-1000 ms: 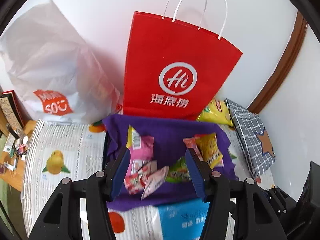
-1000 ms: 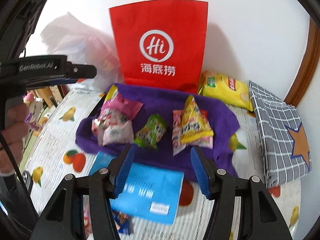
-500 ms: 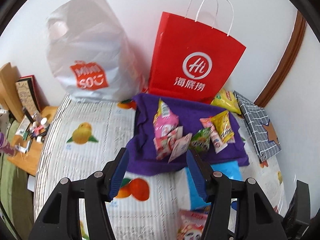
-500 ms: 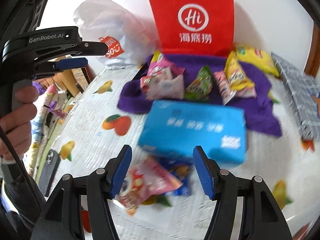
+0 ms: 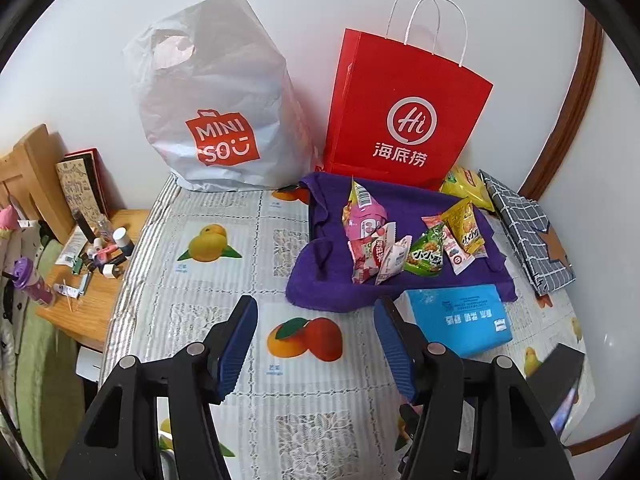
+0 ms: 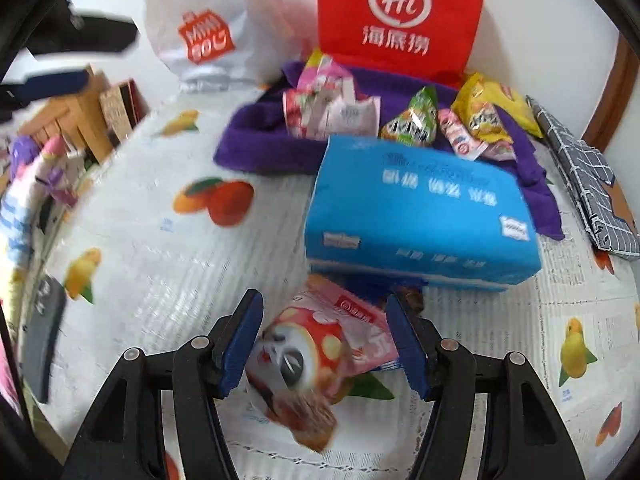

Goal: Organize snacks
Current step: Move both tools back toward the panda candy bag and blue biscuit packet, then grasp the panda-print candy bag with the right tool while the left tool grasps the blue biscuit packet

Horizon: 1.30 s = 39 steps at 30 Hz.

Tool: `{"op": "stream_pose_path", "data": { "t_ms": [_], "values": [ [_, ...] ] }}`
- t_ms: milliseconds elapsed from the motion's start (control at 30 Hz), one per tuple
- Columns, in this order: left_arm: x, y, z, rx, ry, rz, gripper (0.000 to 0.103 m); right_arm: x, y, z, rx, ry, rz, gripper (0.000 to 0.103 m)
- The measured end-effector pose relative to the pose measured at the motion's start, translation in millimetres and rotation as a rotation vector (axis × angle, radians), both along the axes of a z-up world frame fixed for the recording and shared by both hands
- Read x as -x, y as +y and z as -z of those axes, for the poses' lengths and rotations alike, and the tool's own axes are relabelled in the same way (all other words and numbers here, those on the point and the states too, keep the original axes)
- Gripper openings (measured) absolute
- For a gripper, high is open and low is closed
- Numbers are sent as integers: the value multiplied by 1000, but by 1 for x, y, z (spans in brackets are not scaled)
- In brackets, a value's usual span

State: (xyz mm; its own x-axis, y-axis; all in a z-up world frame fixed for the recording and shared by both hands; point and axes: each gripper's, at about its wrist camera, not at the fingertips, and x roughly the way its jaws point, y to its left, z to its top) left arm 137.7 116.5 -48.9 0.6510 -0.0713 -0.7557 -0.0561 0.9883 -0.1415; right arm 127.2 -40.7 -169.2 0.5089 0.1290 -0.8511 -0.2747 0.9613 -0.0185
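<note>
I count two bags along the table's (image 5: 240,240) far edge: one white bag (image 5: 216,96), one red bag (image 5: 404,120). One purple cloth (image 5: 400,284), one blue pack (image 5: 460,320), one checked pouch (image 5: 524,228) at the right edge.

Right wrist view smeared by motion; print on the blue tissue pack (image 6: 420,216) unreadable. A dark blue packet (image 6: 366,286) lies mostly hidden under that pack and the pink panda snack packet (image 6: 316,344). Red paper bag (image 6: 400,12) cut off by top edge. Left wrist view: yellow chip bag (image 5: 466,188) partly behind the red bag; small items on the wooden side table (image 5: 96,300), left edge, too small to identify.
</note>
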Motion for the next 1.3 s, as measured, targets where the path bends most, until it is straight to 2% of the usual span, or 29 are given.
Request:
{"op": "stream_pose_path", "data": {
  "t_ms": [167,233,267,367,700,833,1000,1133,1233,1300],
  "values": [
    [1,-8,9,-8,13,17,58,11,-7,7,45,2,-22,63],
    [-1,-12,15,1,25,26,58,17,-11,5,37,-4,-41,55],
    [-2,-15,18,5,31,30,58,20,-12,4,36,-2,-50,48],
    [-4,-23,29,9,52,41,58,30,-19,-2,30,-23,-80,43],
    [-5,-51,82,15,163,78,58,52,-80,-28,13,-137,-58,43],
    [-3,-68,101,22,204,107,58,42,-110,-21,43,-154,-5,43],
    [7,-93,113,60,232,176,58,27,-149,-14,21,-158,64,44],
    [9,-114,119,100,240,234,58,16,-163,-5,7,-133,83,44],
    [8,-130,125,120,258,257,58,17,-166,-2,-6,-132,74,47],
    [6,-138,130,153,276,262,61,21,-168,-5,-11,-147,67,55]
  ]
}}
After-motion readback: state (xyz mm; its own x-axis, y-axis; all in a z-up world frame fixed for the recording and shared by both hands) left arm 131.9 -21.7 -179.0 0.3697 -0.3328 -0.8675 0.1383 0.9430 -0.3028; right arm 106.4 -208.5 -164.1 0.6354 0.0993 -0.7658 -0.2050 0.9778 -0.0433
